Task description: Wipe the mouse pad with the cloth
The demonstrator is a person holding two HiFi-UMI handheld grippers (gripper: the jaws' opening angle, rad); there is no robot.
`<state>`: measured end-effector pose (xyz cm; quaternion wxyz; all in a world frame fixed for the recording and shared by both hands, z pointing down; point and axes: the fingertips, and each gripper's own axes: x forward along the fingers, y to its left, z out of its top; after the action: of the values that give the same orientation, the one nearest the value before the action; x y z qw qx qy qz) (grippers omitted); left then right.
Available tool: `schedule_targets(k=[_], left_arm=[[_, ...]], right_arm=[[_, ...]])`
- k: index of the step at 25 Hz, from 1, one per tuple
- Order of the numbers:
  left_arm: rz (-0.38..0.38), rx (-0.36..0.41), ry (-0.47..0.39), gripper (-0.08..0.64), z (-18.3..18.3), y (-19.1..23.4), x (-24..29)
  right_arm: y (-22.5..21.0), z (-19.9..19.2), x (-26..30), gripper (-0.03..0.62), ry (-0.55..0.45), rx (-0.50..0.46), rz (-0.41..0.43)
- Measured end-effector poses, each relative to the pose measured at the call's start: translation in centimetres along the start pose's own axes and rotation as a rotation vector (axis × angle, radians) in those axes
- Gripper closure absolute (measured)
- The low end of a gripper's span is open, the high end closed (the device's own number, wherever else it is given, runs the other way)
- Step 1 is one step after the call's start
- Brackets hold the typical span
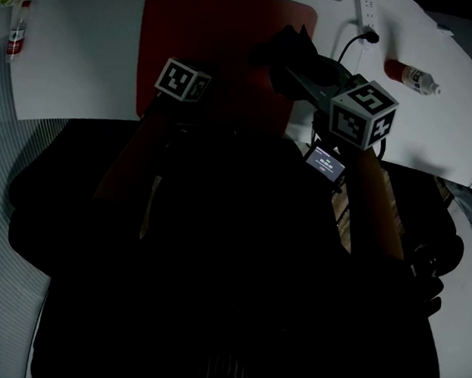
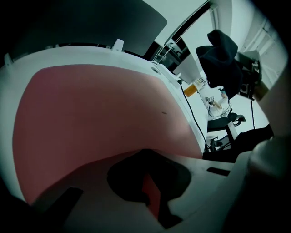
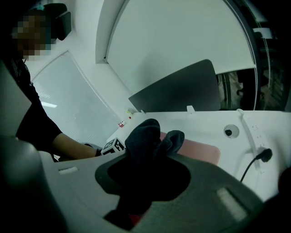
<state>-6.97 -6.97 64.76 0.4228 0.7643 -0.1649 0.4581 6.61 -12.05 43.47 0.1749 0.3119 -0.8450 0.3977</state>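
Observation:
A red mouse pad [image 1: 226, 40] [image 2: 100, 113] lies on the white table [image 1: 82, 59], reaching to its near edge. My left gripper [image 1: 178, 102] [image 2: 148, 182] sits low at the pad's near edge, its dark jaws closed together on that edge as far as I can make out. A dark cloth [image 1: 286, 51] [image 3: 148, 136] [image 2: 220, 59] is bunched in my right gripper [image 1: 294, 73] [image 3: 145, 154], which is shut on it and held above the pad's right side. In the right gripper view, a strip of the pad [image 3: 198, 150] shows behind the cloth.
At the right of the table lies a bottle with a red label [image 1: 413, 77], near a black cable and plug [image 1: 365, 36] [image 3: 263, 155]. Another small bottle [image 1: 16, 35] is at the far left. A dark monitor [image 3: 175, 93] stands behind the table.

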Motion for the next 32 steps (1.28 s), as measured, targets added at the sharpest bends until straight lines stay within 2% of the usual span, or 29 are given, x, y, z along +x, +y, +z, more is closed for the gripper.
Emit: schedule_targets(k=[7, 12, 16, 20, 27, 32], left_arm=[[0.002, 0.023, -0.032, 0.554, 0.6, -0.3, 0.1], [0.028, 0.023, -0.043, 0.554, 0.5, -0.1, 0.1], [0.044, 0.052, -0.04, 0.554, 0.7, 0.0, 0.1], [0.074, 0.1, -0.026, 0.554, 0.7, -0.1, 0.0], [0.075, 0.087, -0.043, 0.554, 1.0, 0.0, 0.1], [0.081, 0.087, -0.037, 0.554, 0.8, 0.2, 0.0]], right_arm=[[-1.2, -3.1, 2.9, 0.503, 0.1, -0.054, 0.011], [-3.2, -8.3, 7.0, 0.505, 0.199, -0.004, 0.026], [-4.7, -11.7, 9.3, 0.503, 0.308, -0.054, -0.003], [-5.1, -13.0, 10.0, 0.505, 0.362, -0.097, 0.015], [-7.6, -15.2, 10.6, 0.505, 0.444, -0.1, 0.044], [-7.7, -15.4, 11.1, 0.506, 0.491, -0.118, 0.072]])
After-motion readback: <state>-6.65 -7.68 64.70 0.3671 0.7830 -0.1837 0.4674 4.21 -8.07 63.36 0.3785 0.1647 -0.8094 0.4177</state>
